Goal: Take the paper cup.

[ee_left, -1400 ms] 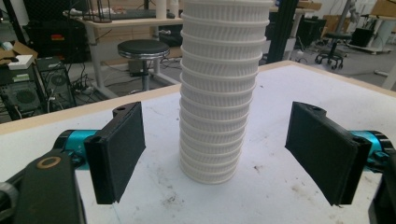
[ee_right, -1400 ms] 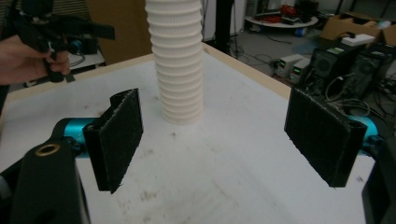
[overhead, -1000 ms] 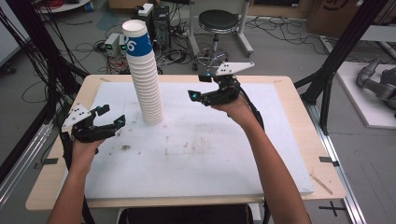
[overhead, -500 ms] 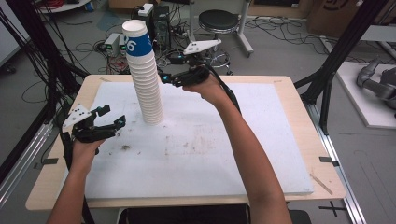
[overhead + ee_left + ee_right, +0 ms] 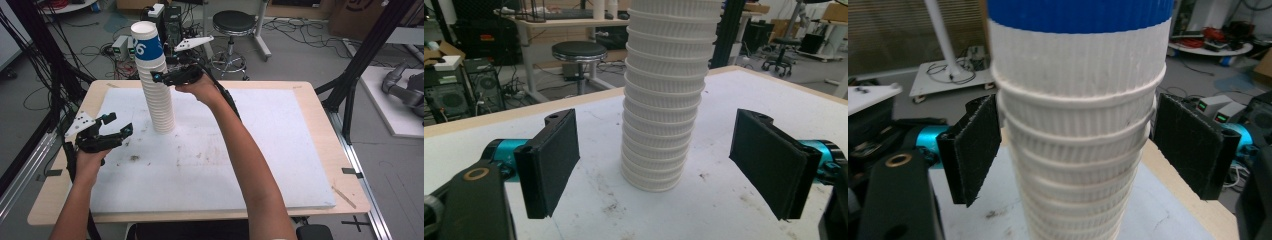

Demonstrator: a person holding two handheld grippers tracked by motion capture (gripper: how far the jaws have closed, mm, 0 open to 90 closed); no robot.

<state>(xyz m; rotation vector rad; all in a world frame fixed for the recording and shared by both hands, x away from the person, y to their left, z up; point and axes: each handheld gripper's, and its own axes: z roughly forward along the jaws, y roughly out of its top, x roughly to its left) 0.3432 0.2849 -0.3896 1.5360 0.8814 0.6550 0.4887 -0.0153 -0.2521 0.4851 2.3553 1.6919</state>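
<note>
A wooden-edged bench covered by a white board is taking up most of the high view, with a round stool and tangled cables lying on the floor behind it. A tall stack of white ribbed paper cups is standing upright on the far left part of the board, its top cup wearing a blue band. The person's right arm is reaching across the bench, and the right hand-held gripper is sitting at the upper part of the stack, its jaws spread to either side of the cups just under the blue band, not yet touching. The left hand-held gripper is hovering low near the left edge, jaws spread wide, facing the base of the stack from a short way off.
</note>
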